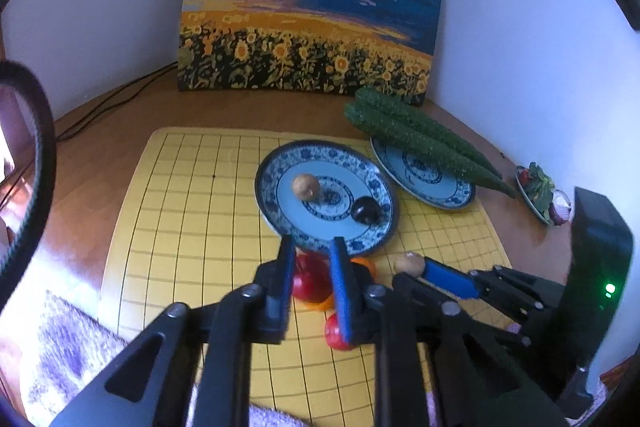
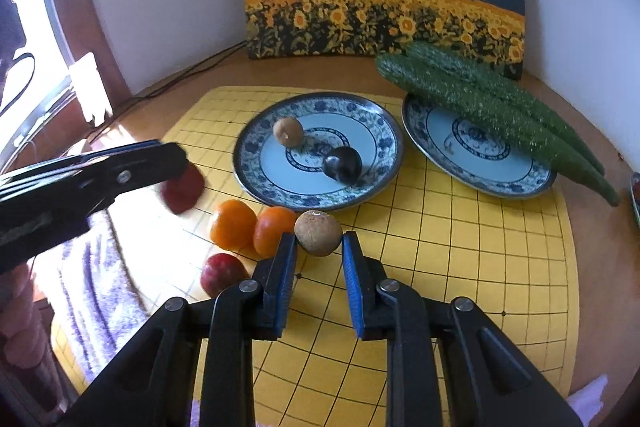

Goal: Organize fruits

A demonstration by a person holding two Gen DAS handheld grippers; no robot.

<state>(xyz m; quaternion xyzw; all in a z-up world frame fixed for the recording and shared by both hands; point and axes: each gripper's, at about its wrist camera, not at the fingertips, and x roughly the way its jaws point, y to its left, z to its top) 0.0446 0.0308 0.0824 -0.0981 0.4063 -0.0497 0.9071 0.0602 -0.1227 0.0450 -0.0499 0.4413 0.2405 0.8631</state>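
White walls (image 1: 520, 47) are met at a corner. A sunflower painting (image 1: 312, 7) is leaned against them on a brown wooden counter (image 1: 224, 107). Black cables (image 1: 116, 99) are trailed leftward. Bright window light (image 2: 24, 67) is admitted at left.

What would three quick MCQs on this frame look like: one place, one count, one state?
1. Where do the cucumbers lie?
A. across the right plate
B. on the left plate
C. on the mat by the oranges

2. How many fruits are on the left plate?
A. one
B. two
C. four

3. What state is the right gripper in?
A. shut on an orange
B. shut on a cucumber
C. open, with the brown fruit on the mat at its fingertips

Answers:
1 A: both cucumbers rest over that plate's far rim.
2 B: only a small brown fruit and a dark fruit sit on it.
3 C: the blue pads stand apart, one on each side of the fruit.
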